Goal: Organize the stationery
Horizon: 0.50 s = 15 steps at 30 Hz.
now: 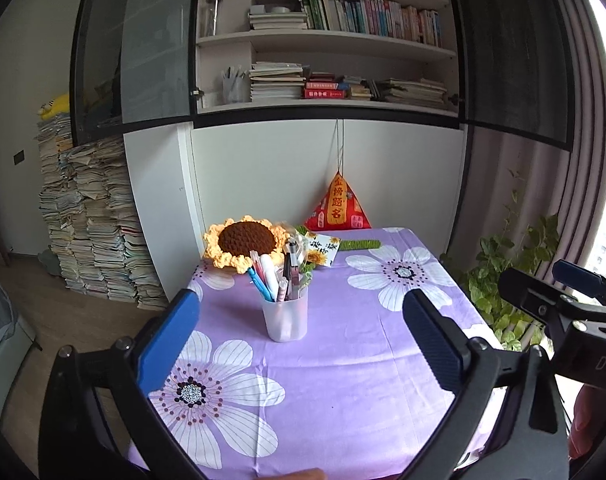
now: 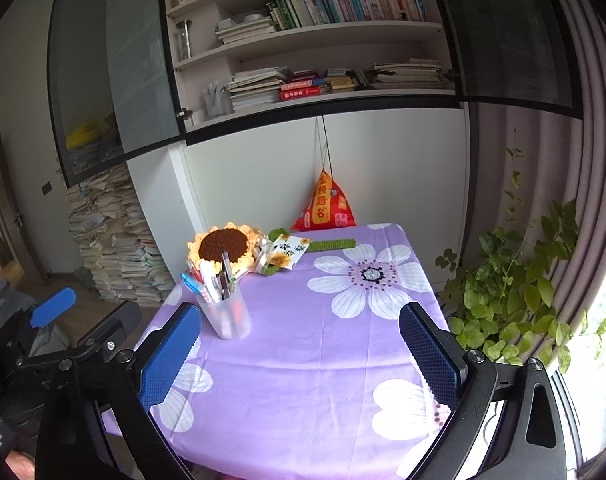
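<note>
pens [image 1: 277, 278] and markers stand bunched in a frosted, tapered plastic cup [image 1: 285, 318] on the purple floral tablecloth [image 1: 343, 360], near a crocheted sunflower [image 1: 245, 242]. left gripper [image 1: 303, 344] and right gripper [image 2: 299, 354] gape wide, ribbed blue pads [image 1: 169, 338] empty.

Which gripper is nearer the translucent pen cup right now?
Left, slightly. The pen cup stands centred ahead of the open left gripper; from the right gripper, also open, it sits off toward the left finger. Neither touches it.
</note>
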Available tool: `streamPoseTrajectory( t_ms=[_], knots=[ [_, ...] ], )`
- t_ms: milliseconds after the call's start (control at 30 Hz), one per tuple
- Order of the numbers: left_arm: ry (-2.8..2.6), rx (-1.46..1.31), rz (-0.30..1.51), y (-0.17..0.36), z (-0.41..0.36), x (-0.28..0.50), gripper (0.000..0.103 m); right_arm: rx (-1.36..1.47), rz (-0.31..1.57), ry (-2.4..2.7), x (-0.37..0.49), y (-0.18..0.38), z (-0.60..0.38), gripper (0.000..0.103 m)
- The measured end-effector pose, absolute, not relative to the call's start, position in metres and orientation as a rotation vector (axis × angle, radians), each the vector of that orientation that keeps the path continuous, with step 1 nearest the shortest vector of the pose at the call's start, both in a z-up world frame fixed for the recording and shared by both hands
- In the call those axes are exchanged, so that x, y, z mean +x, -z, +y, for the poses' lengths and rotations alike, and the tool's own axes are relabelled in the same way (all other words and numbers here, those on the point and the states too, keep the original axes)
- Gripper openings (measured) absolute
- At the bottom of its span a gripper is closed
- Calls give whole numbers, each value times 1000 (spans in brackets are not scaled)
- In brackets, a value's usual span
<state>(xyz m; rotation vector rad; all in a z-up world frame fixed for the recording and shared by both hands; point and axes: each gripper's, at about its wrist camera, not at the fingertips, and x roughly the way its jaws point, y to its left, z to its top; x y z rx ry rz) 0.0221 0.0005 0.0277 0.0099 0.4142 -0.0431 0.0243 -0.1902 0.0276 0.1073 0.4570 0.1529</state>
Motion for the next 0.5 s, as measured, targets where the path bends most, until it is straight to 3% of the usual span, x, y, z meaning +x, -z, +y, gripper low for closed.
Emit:
streamPoseTrajectory(
  t_ms=[500],
  knots=[
    [50,-6,431,-21,8,21,102,66,427,-134,18,-26,-182,100]
  ],
)
